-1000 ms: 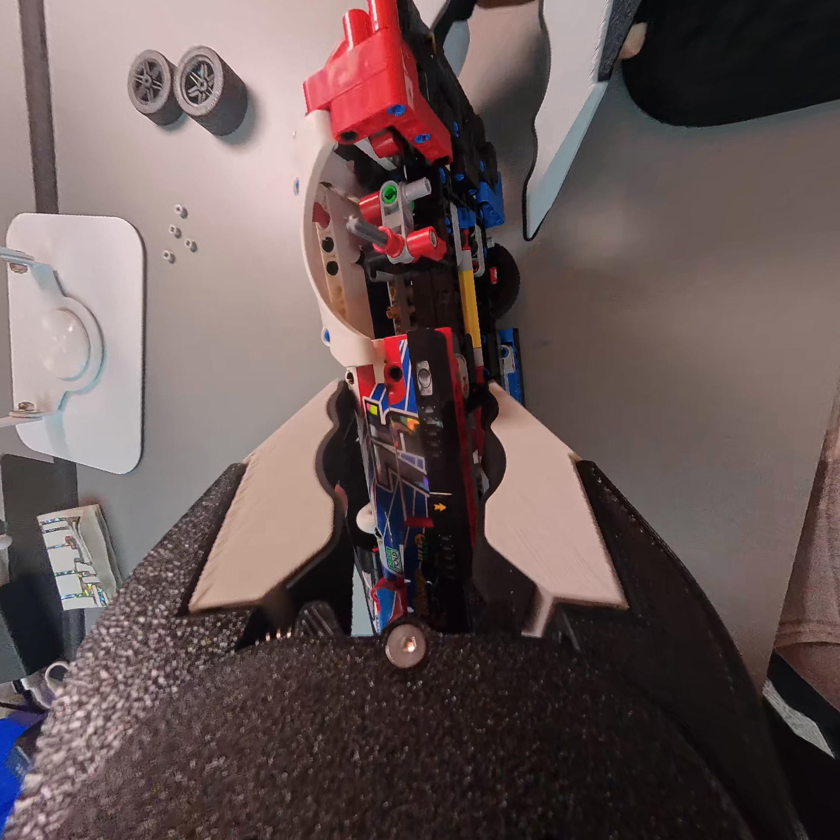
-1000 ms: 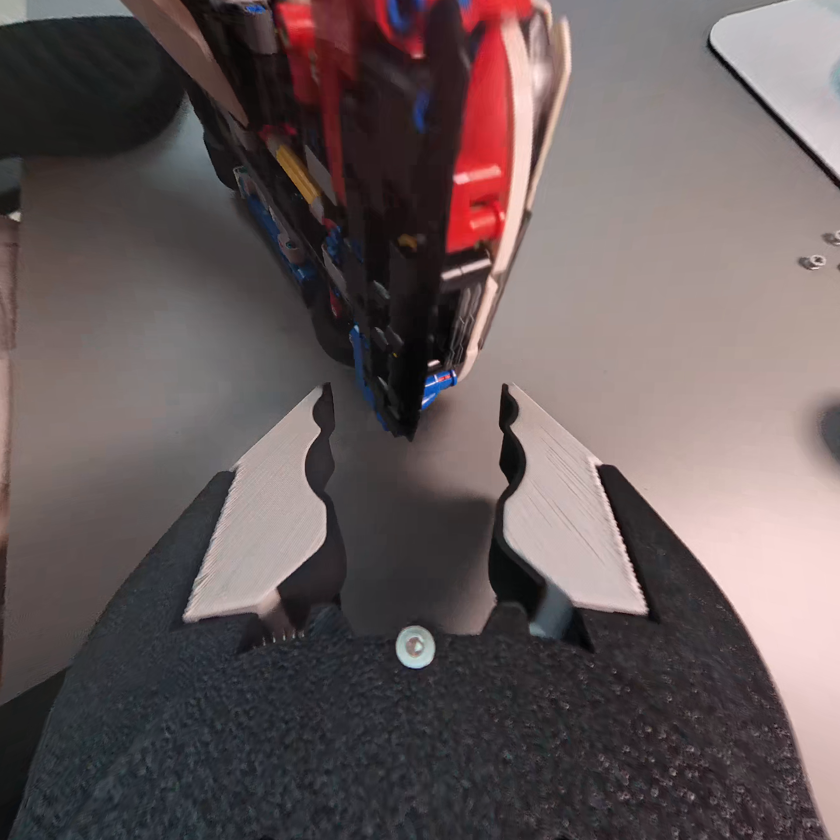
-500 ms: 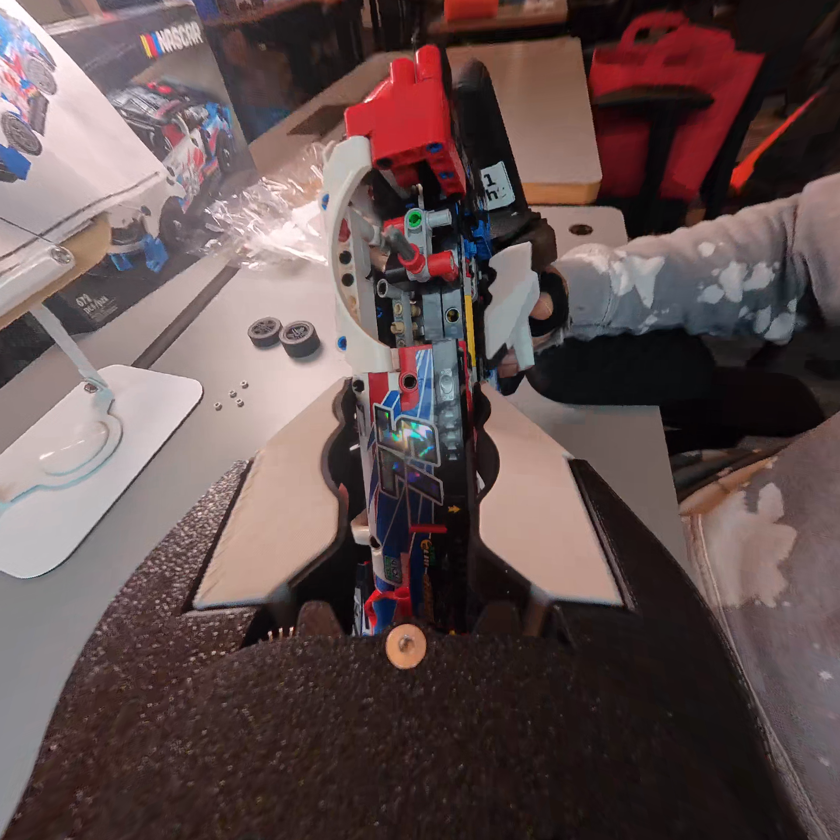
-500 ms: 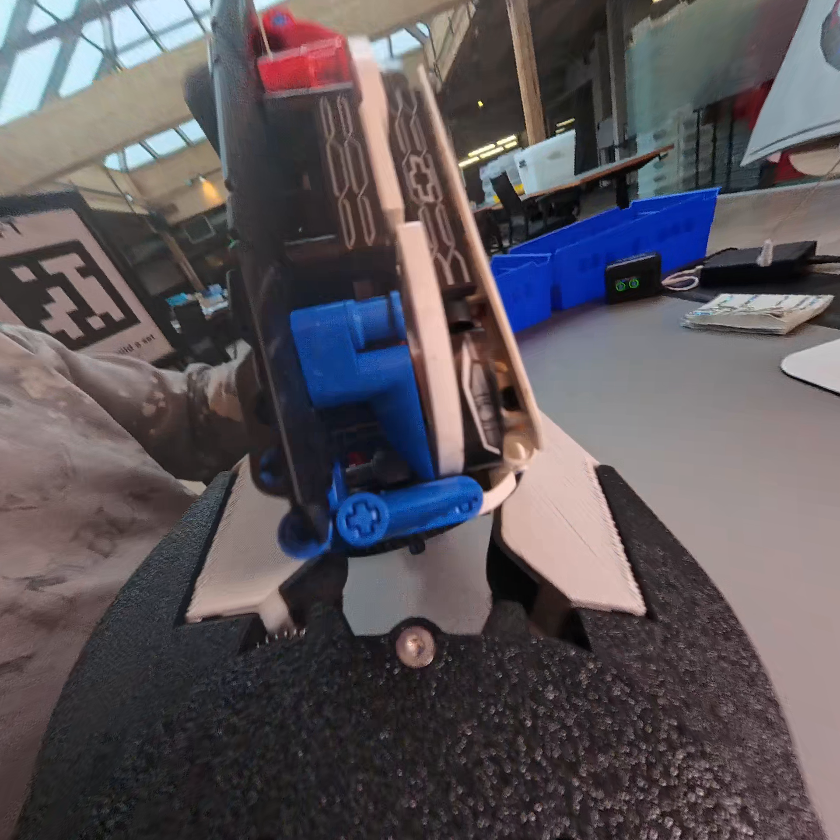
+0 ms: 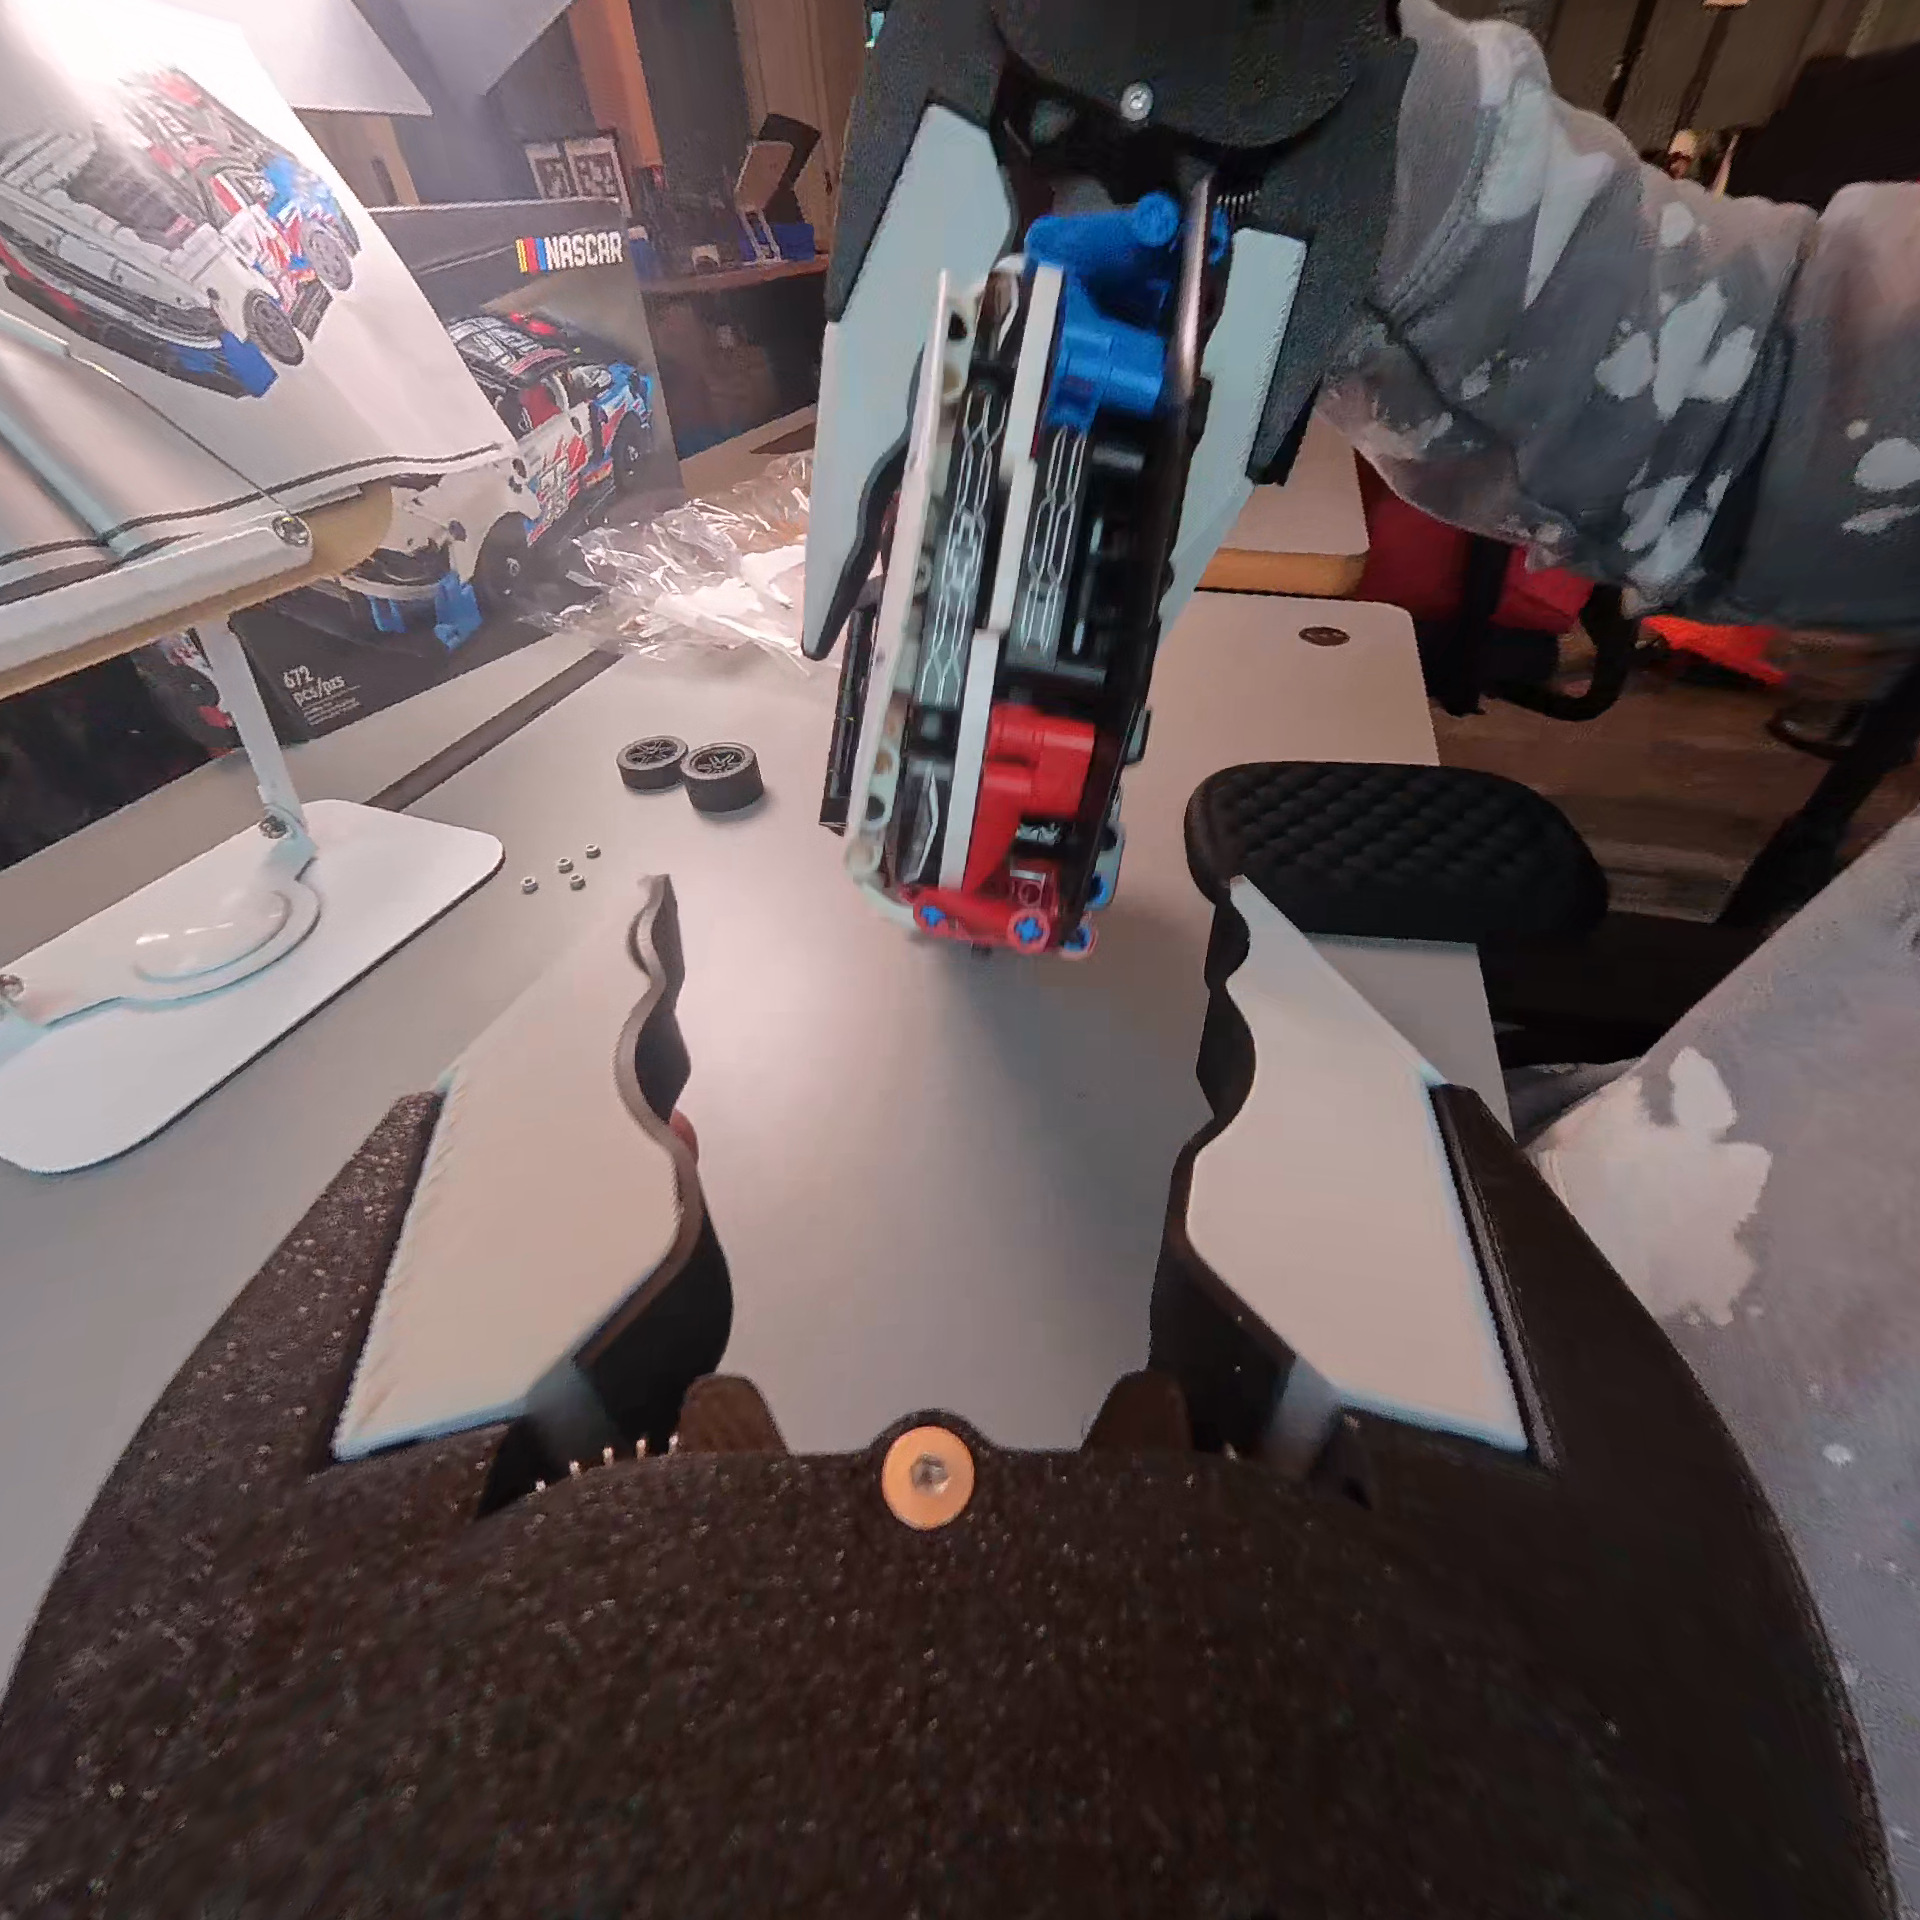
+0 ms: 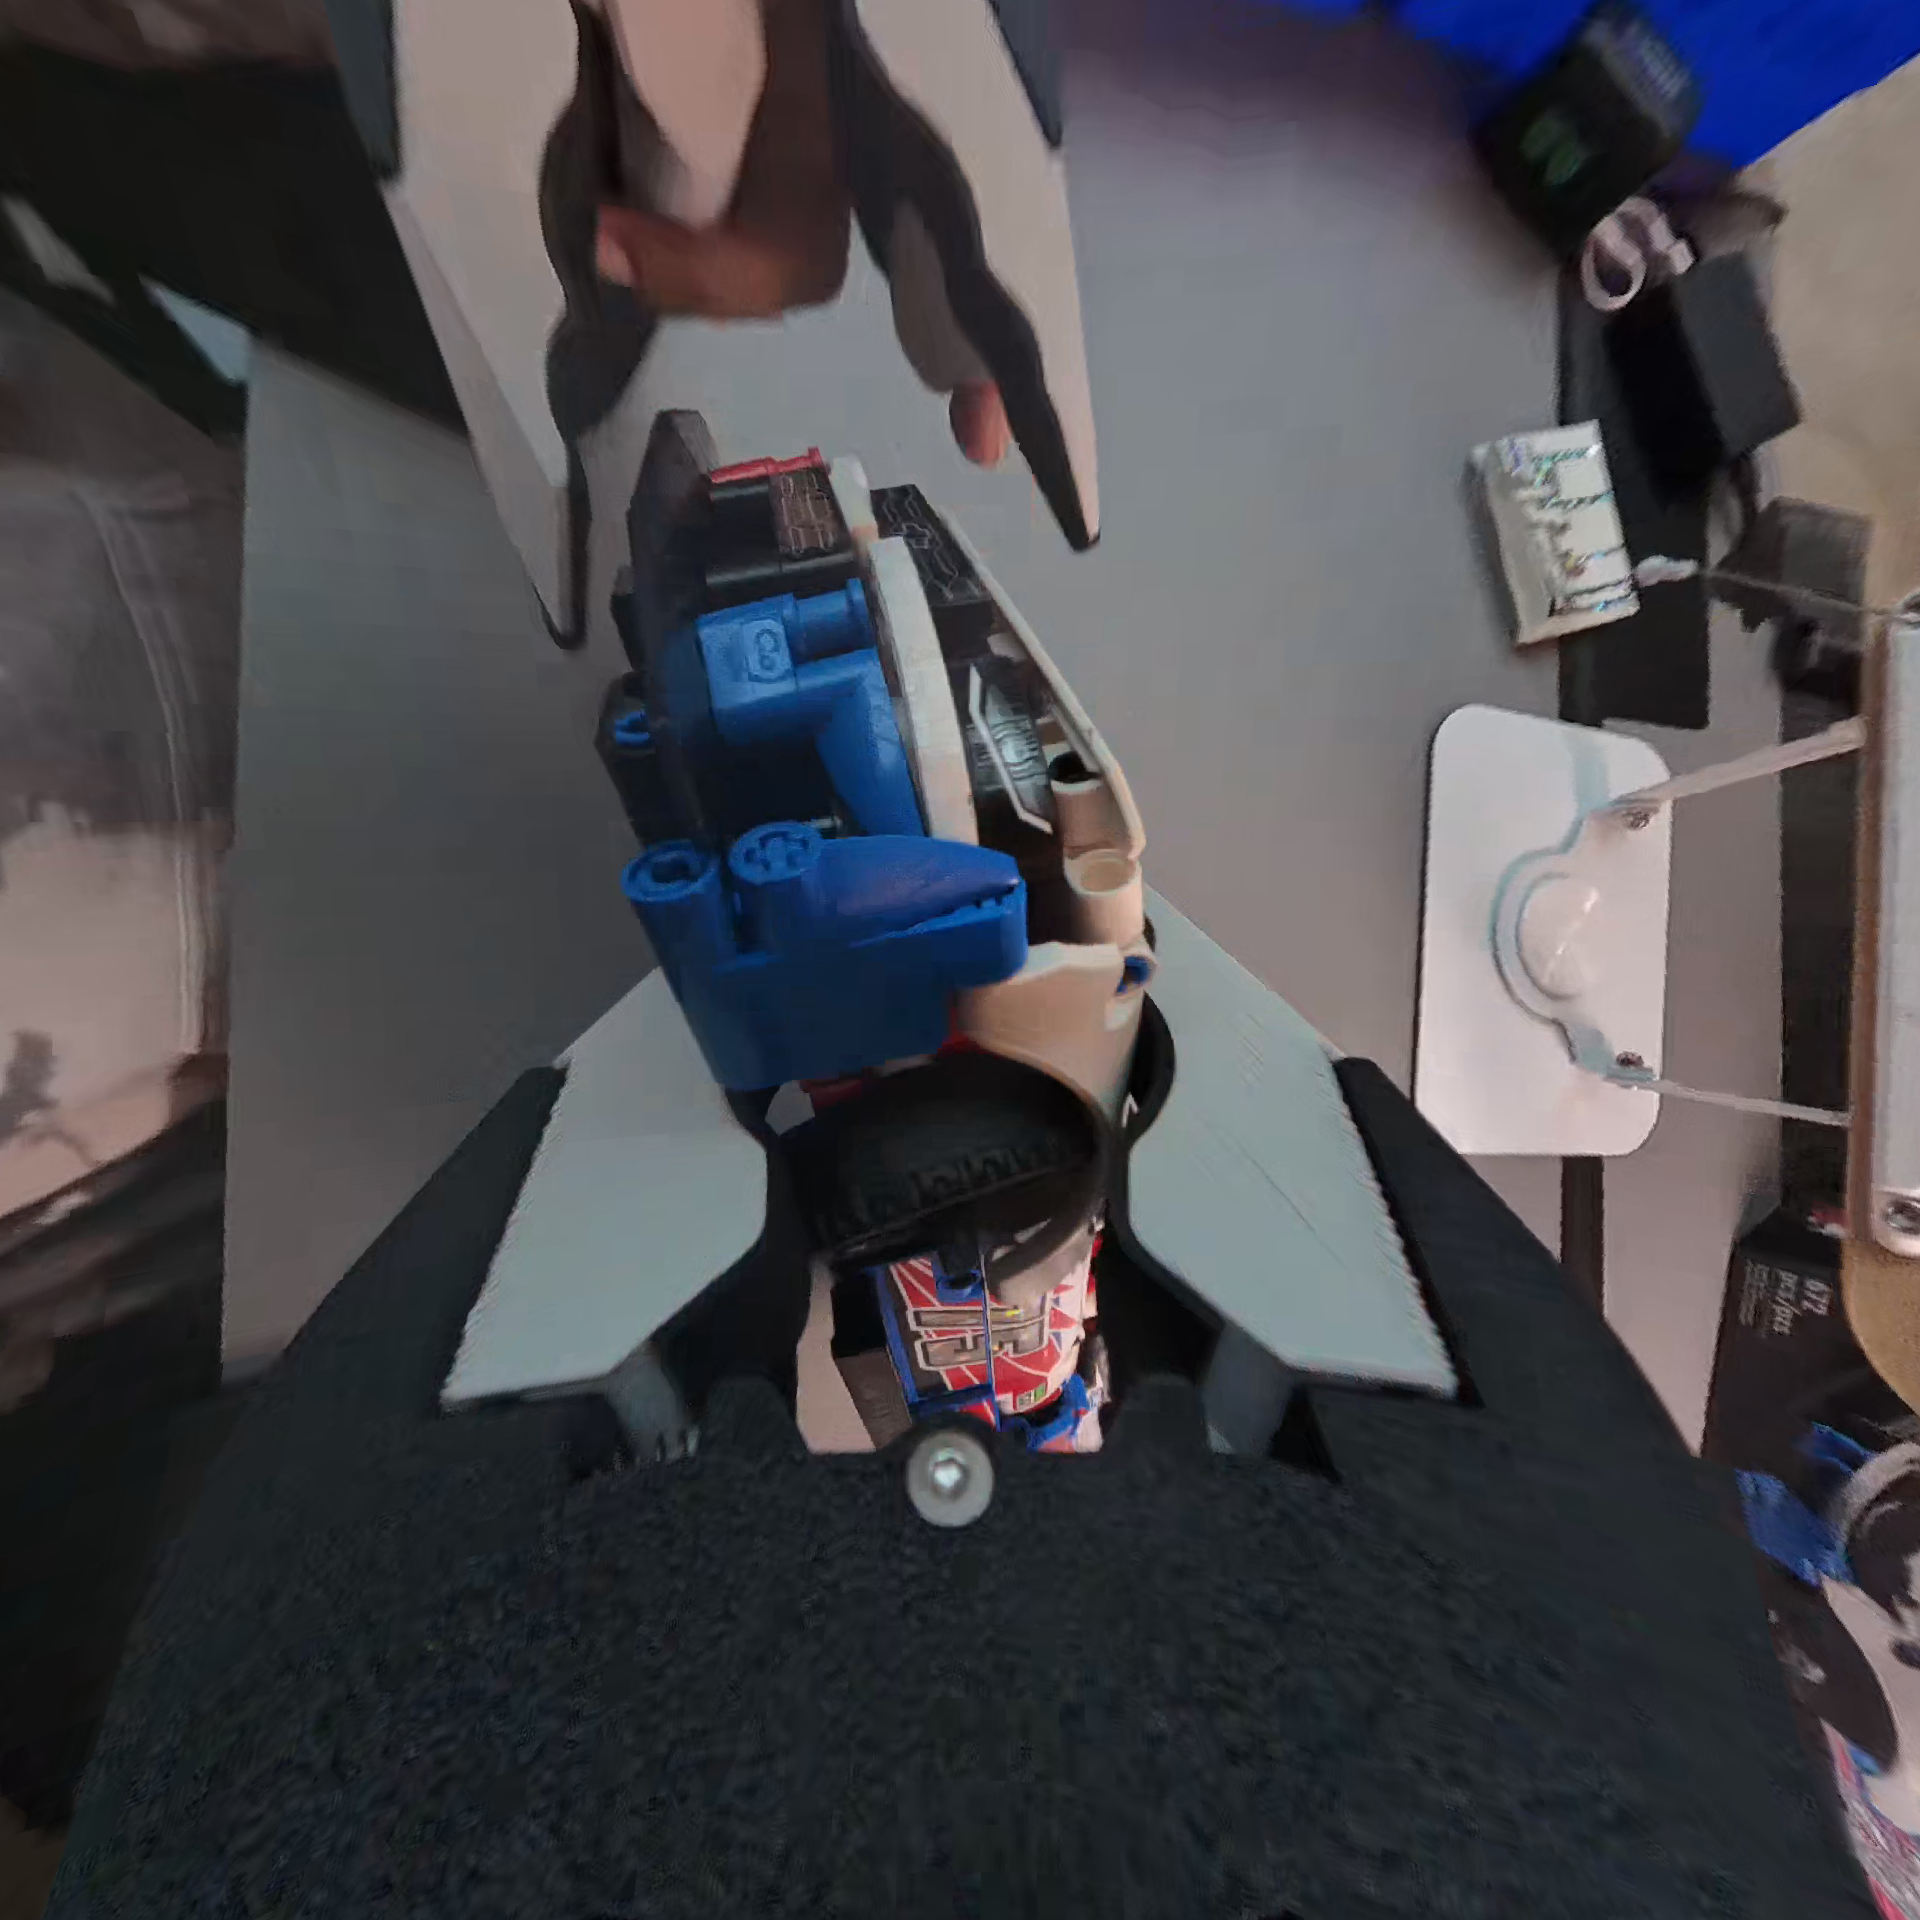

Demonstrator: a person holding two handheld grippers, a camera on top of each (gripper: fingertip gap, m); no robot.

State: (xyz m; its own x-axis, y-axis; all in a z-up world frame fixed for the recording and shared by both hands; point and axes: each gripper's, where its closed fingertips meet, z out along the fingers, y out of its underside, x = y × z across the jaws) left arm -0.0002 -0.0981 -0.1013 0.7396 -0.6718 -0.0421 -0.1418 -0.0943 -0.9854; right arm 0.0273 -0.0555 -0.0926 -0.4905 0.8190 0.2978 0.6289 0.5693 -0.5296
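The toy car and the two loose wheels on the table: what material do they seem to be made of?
The toy car, held in the right gripper, looks like hard moulded plastic: glossy red, blue and white parts with pin holes and printed stickers. The two loose wheels seem to have matt black rubber tyres on grey plastic rims, though they are small here. The table looks like smooth grey laminate.

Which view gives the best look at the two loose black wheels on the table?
The left wrist view: the two loose wheels sit side by side on the grey table, sharp and unobstructed, left of the toy car held by the right hand-held gripper. The right wrist view does not show them.
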